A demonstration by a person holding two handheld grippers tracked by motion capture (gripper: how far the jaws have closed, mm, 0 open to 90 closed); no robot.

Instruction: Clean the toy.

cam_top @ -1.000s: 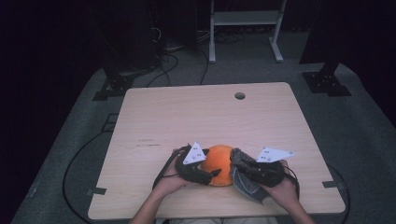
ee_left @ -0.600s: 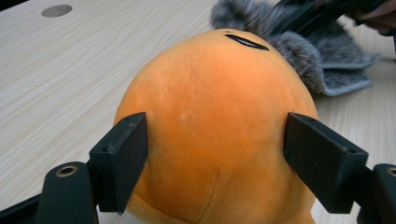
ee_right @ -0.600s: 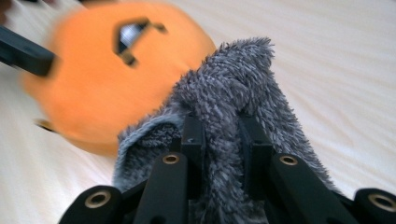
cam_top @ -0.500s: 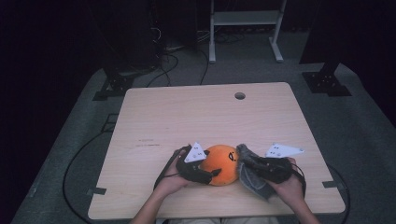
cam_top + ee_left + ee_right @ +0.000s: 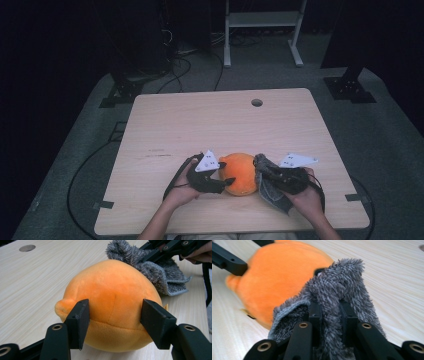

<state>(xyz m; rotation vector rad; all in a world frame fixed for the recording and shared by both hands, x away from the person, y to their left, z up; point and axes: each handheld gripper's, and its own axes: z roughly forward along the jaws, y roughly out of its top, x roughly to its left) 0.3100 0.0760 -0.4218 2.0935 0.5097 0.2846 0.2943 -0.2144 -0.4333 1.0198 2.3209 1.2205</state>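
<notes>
Jaws of the left gripper (image 5: 113,325) have just been closing and now press both sides of the orange plush ball (image 5: 112,302), which they stood wider around a second ago. Ball sits near the bench's (image 5: 200,120) front edge, between the hands. Right gripper (image 5: 329,315), held level, pinches a grey fuzzy cloth (image 5: 337,290) tight against the ball.
</notes>
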